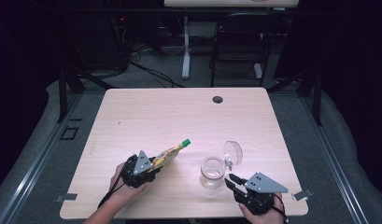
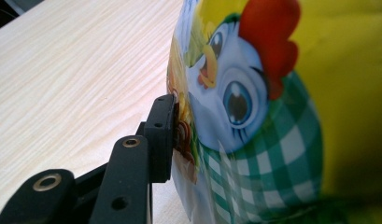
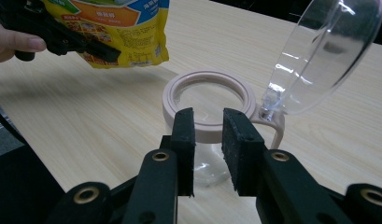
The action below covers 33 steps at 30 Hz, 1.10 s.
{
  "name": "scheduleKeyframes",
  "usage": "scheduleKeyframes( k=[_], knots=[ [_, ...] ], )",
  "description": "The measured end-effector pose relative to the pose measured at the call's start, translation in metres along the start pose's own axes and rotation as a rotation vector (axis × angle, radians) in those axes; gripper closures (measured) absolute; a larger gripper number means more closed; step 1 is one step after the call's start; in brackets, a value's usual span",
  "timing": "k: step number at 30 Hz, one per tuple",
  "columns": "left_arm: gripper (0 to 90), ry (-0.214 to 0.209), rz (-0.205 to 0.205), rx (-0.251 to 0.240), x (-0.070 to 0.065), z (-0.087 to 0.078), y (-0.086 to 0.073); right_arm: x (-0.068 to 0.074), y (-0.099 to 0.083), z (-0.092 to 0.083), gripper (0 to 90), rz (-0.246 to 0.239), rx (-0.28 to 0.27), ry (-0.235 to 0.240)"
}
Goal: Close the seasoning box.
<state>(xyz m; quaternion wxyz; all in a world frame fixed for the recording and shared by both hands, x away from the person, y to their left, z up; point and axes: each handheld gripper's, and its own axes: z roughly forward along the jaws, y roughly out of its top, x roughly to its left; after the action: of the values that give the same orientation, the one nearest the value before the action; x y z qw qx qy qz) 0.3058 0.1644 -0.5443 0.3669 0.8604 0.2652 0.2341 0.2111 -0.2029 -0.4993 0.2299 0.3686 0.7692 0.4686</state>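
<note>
Item: right gripper (image 1: 232, 181), at the near table edge, jaws narrowed with a clear gap between them and nothing clasped; the right gripper view shows them just short of the jar, apart from its rim. Item: clear jar (image 1: 212, 171) with pinkish rim, standing upright on the wooden table (image 1: 146, 112); hinged transparent lid (image 1: 232, 153) already swung up and back, mouth free; interior looks empty. Item: left gripper (image 1: 153, 164), to the jar's left, jaws clamped on the bottom of a yellow seasoning pouch (image 1: 170, 152) printed with a cartoon chicken, held tilted, green cap (image 1: 185, 142) pointing away. Status, judged: opening of the jar done; pouch apparently still capped; uncapping and pouring into the jar remain.
</note>
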Motion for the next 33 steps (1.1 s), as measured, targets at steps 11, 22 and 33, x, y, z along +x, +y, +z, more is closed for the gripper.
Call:
scheduleKeyframes(
  k=[11,22,33],
  knots=[
    [60.7,0.033,0.004,-0.015,0.005,-0.003,0.012,0.005,0.017,0.009,76.1,-0.052,0.023,-0.010],
    [60.8,0.132,0.107,-0.015,0.009,-0.008,0.034,0.010,0.034,0.024,74.6,-0.081,-0.013,-0.024],
    [60.8,0.183,0.219,0.001,-0.005,0.006,0.045,0.010,0.037,0.032,74.7,-0.088,-0.016,-0.021]
  ],
)
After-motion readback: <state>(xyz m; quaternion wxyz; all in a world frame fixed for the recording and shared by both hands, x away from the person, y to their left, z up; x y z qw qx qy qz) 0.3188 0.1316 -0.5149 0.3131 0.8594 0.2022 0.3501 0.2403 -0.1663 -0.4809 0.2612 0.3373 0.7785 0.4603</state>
